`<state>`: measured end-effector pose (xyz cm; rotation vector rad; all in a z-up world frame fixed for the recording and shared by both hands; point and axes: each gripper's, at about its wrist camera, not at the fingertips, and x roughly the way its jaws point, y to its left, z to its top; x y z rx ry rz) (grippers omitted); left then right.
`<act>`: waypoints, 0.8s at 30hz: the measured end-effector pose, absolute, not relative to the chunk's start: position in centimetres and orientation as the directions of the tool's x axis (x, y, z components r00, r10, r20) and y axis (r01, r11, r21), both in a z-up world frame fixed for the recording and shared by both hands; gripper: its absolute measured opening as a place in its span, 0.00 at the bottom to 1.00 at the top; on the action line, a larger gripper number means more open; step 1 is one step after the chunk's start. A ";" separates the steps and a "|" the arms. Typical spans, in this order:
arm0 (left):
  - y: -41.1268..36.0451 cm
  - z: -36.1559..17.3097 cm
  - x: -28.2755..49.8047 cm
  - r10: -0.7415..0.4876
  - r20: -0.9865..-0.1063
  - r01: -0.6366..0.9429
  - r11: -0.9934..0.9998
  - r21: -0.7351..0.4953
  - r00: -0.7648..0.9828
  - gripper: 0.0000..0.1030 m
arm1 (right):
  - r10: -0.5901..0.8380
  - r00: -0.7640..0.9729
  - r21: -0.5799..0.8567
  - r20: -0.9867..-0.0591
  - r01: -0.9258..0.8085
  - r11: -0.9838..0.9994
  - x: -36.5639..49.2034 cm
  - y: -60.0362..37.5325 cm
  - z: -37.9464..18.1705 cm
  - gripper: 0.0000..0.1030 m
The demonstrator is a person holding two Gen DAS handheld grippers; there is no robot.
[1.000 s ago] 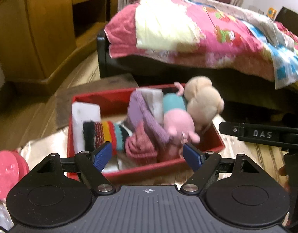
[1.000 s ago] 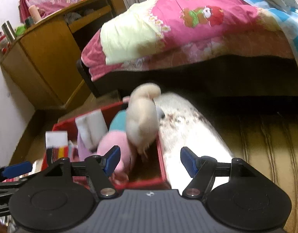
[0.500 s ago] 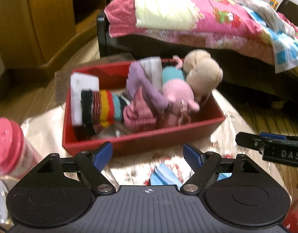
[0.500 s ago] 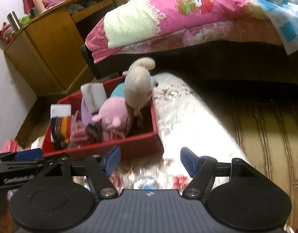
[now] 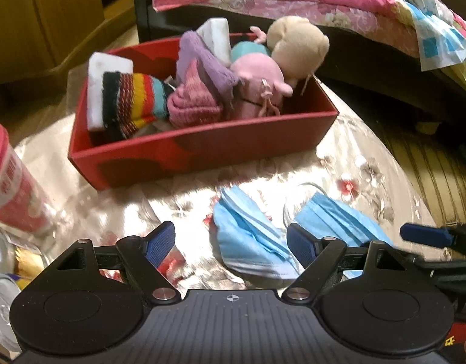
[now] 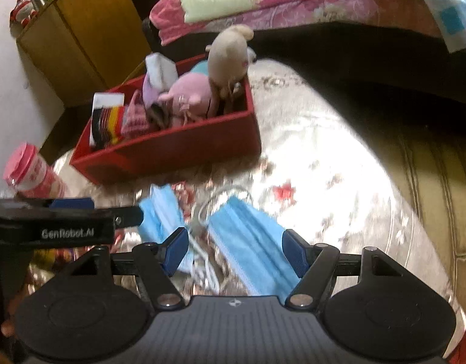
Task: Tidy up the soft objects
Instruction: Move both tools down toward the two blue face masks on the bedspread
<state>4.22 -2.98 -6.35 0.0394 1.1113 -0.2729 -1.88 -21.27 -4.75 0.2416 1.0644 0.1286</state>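
Left wrist view: the left gripper [image 5: 231,244] hung over the table with its jaws spread wide and nothing between them; the near blue mask [image 5: 251,236] lay just ahead, between the line of the pads.
Right wrist view: the right gripper [image 6: 234,250] also stood open and empty, its pads either side of the second blue mask [image 6: 248,239].
Masks: two blue face masks lay flat on the shiny floral tablecloth [image 5: 354,163], close together, the white ear loops [image 6: 220,203] curled at 12 o'clock from the right gripper.
Risk, loops: the loops looked tangled near both masks; a pull on one mask could likely have dragged the other along.
Risk, thin target: flat fabric on slick cloth could have slid away, or the pads could have pinched the tablecloth too.
Risk, grippers: the left gripper's finger crossed at 9 o'clock in the right wrist view, so both tools working close together might have collided.
Pink-lidded jar [image 5: 8,182]: at 10 o'clock from the left gripper, near enough to be knocked by a sideways sweep.
Red box [image 5: 202,142]: at 12 o'clock, beyond the masks, already crowded with a striped sock [image 5: 132,103], knitted pieces, a pink plush [image 5: 260,88] and a beige plush [image 5: 296,48].
Risk, box: the beige plush sat high at the far end and could have toppled out if more were pushed in.
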 end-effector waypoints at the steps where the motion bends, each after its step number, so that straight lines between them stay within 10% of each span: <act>1: -3.0 -6.6 4.3 -0.201 -0.892 0.237 0.965 -0.110 0.406 0.77 | 0.221 0.471 0.255 -0.854 0.008 0.967 -2.2 -21.2 -5.0 0.39; 11: -3.9 -10.3 6.6 -0.251 -0.919 0.171 0.963 -0.206 0.303 0.76 | 0.208 0.409 0.236 -0.888 0.018 0.972 -2.0 -22.2 -6.9 0.39; 24: -4.8 -10.9 6.1 -0.240 -0.922 0.237 0.956 -0.171 0.303 0.38 | 0.221 0.403 0.248 -0.888 0.017 0.968 -1.2 -23.2 -7.5 0.39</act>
